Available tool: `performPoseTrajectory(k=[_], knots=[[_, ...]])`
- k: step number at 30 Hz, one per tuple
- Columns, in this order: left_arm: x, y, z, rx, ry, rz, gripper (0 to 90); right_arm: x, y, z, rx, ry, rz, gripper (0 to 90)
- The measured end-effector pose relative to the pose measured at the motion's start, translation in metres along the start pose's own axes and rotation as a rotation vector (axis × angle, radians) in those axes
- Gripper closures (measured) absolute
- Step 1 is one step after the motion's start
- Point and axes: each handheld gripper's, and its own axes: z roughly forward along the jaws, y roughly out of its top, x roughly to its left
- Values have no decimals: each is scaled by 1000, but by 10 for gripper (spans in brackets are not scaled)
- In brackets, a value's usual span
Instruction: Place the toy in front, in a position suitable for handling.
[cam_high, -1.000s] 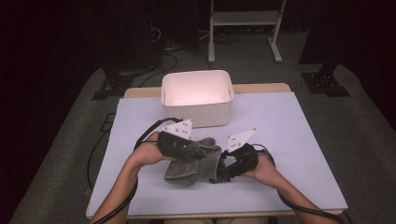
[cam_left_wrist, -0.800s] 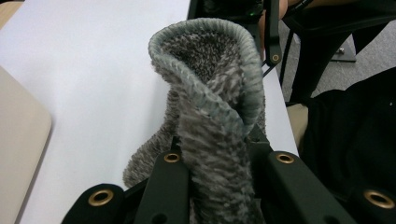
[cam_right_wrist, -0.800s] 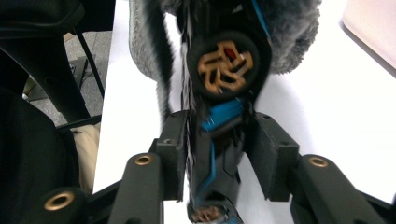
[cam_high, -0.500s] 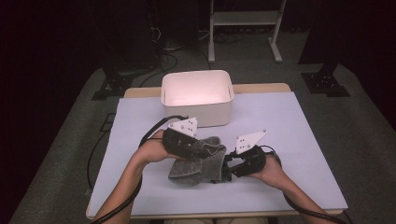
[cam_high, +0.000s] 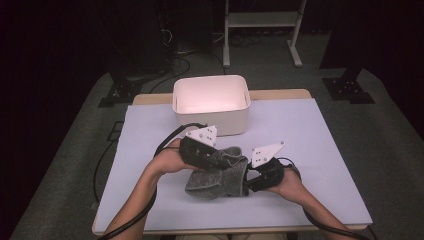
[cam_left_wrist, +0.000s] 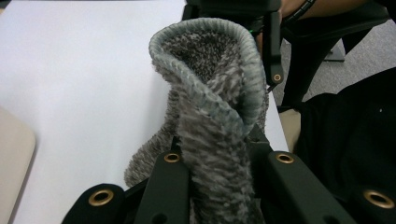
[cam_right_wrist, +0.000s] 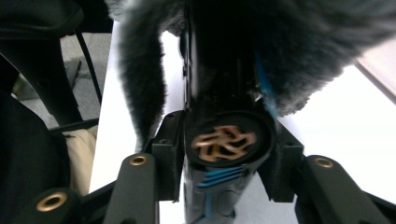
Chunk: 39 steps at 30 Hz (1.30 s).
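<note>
A grey fuzzy sock (cam_high: 215, 176) lies bunched on the table between my two grippers. My left gripper (cam_high: 224, 159) is shut on its cuff, and the left gripper view shows the open cuff (cam_left_wrist: 210, 88) standing up between the closed jaws of that gripper (cam_left_wrist: 219, 170). My right gripper (cam_high: 248, 182) comes in from the right at the sock's other side. In the right gripper view a black device with blue stripes and a round coppery end (cam_right_wrist: 227, 140) sits pinched in that gripper (cam_right_wrist: 226, 156), under the sock's fuzz (cam_right_wrist: 140, 79). Those jaws have just been opening slightly.
A white open bin (cam_high: 210, 102) stands just behind the hands at the table's middle back. The pale table sheet (cam_high: 310, 135) spreads wide to the left and right. Cables trail off the front edge. Dark stands and a frame sit on the floor beyond.
The right gripper has shifted slightly right and toward the front edge. The left gripper has barely moved and the sock stays bunched between them.
</note>
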Motion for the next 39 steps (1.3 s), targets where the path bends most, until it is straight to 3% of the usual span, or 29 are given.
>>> performPoseTrajectory(k=[4, 6, 10, 13, 20, 25, 29, 32, 39], knots=[[0, -6, -6, 28, 14, -14, 766, 0, -1, -1, -11, 1, 9, 559], [0, -14, -10, 19, 19, -38, 765, -2, -3, -3, -19, 4, 20, 558], [-1, -27, -3, 51, 9, -59, 765, -6, -8, -5, -43, 7, 59, 558], [-1, -28, -2, 35, 6, -57, 766, -6, -7, -5, -44, 3, 56, 558], [-3, -6, -11, 0, -7, -15, 771, -3, -2, 1, -39, 5, 31, 559], [-4, 11, -7, 33, -15, 11, 770, -1, 2, 7, -35, 1, 11, 559], [-4, 23, 6, 66, -31, 50, 770, 3, 4, 11, -42, 4, -2, 559], [-2, 25, 10, 77, -29, 51, 770, 4, 6, 13, -35, 4, -16, 560], [-2, 22, 0, 58, -11, 37, 770, 0, 1, 6, -45, 3, 8, 561]])
